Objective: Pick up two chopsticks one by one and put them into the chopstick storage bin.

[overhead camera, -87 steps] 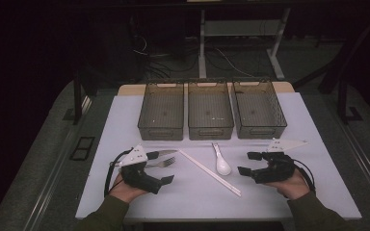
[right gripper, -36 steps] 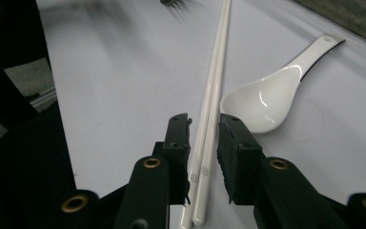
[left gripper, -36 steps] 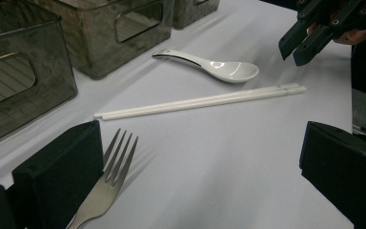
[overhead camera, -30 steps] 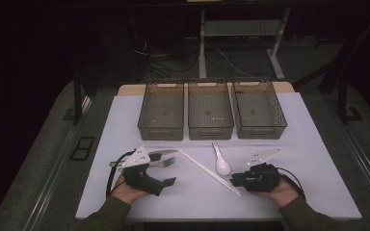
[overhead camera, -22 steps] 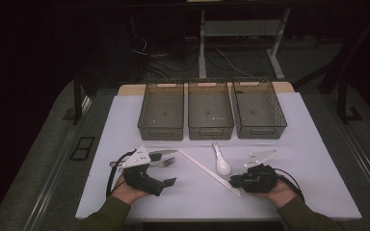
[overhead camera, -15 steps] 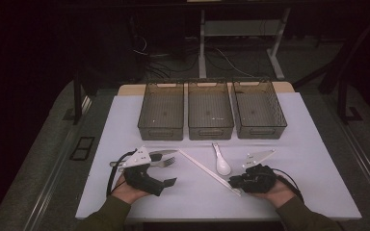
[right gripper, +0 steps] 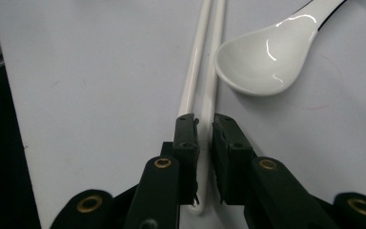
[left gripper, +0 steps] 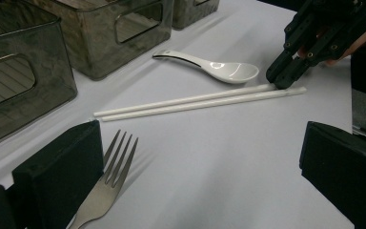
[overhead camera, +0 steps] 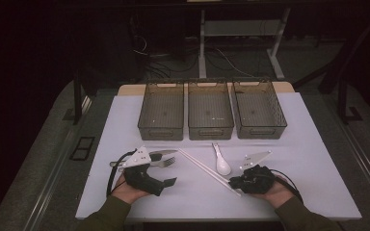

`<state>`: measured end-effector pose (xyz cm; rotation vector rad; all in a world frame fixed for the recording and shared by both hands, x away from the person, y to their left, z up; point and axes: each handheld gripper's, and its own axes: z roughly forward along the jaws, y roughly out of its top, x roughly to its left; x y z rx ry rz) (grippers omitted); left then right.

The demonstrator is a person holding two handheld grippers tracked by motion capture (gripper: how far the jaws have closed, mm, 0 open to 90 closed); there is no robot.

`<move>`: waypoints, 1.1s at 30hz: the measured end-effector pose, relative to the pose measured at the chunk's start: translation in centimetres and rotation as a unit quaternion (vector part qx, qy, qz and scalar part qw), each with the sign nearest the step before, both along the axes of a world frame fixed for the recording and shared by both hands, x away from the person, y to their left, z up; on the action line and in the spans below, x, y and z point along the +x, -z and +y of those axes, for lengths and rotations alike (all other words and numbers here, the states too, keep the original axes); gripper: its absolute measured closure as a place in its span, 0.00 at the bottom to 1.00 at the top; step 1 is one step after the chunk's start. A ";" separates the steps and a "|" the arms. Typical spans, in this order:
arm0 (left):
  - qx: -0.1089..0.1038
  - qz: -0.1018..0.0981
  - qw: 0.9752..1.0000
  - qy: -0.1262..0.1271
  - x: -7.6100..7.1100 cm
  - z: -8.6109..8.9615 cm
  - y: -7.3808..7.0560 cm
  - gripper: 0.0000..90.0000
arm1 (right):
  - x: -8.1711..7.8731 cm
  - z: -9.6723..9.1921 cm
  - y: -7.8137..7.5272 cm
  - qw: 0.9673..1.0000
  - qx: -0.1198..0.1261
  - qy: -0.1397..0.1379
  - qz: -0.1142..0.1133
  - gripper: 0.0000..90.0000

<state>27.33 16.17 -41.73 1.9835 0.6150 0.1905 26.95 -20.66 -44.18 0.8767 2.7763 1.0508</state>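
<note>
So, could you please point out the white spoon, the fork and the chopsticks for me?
white spoon (left gripper: 228,70), left gripper view, on its bowl.
fork (left gripper: 116,162), left gripper view, on its tines.
chopsticks (right gripper: 196,67), right gripper view, on one shaft.

table cover (overhead camera: 125,120) is a pale lavender-white. three bins (overhead camera: 210,109) are smoky translucent grey with a ribbed floor pattern. chopsticks (left gripper: 195,101) plain glossy white, spoon (right gripper: 262,64) white too with a thin black line along the handle edge. fork (left gripper: 107,183) is silver metal. both grippers (right gripper: 205,126) (overhead camera: 166,182) matte black, brass-coloured rivets on the right one. sleeves (overhead camera: 107,216) olive green.
</note>
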 end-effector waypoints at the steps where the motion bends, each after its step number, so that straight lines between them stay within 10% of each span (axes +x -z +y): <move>1: 0.000 0.000 1.000 0.000 0.0 0.0 0.0 0.00 | 0.0 0.0 0.0 1.000 -0.002 0.000 0.000 0.89; 21: 0.000 -0.002 1.000 0.001 -0.1 0.0 -0.1 0.00 | -0.5 -1.4 -0.4 0.999 -0.038 0.005 -0.005 0.92; 33: -0.003 -0.001 1.000 0.003 0.0 -0.2 0.0 0.00 | 0.6 -0.1 -0.4 1.000 -0.011 0.013 -0.009 0.86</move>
